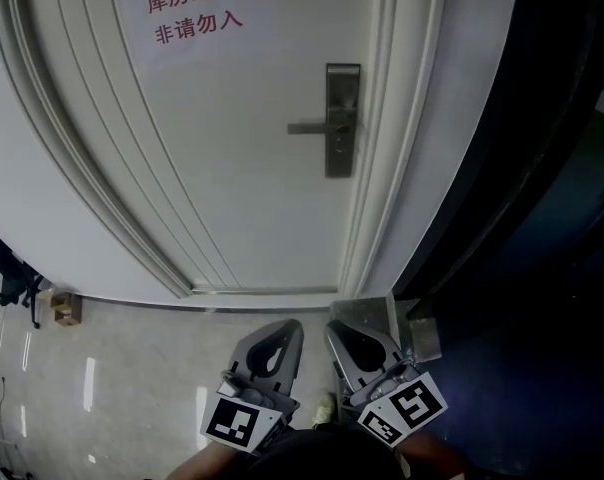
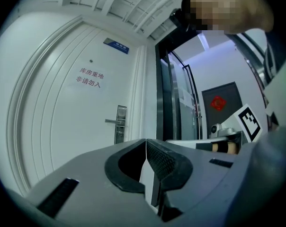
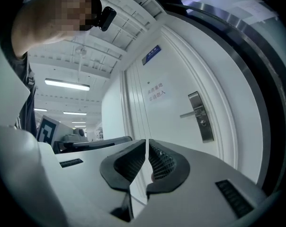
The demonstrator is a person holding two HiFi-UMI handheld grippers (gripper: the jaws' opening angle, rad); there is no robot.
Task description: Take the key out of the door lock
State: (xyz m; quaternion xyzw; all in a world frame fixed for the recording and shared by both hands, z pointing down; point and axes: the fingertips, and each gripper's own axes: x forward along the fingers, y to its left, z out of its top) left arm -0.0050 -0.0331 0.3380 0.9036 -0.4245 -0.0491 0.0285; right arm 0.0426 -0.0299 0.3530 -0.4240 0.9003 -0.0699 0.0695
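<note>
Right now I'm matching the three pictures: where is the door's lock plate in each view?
Head view: lock plate upper middle, slightly right.
Left gripper view: lock plate left of centre.
Right gripper view: lock plate right of centre.
Shared landmark: the red lettering up-left of it.

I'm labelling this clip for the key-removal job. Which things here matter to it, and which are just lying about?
For the job: lock plate and lever handle on the white door; left gripper and right gripper, both shut, empty. The key is too small to make out.
Lying about: red notice; small wooden box.
</note>
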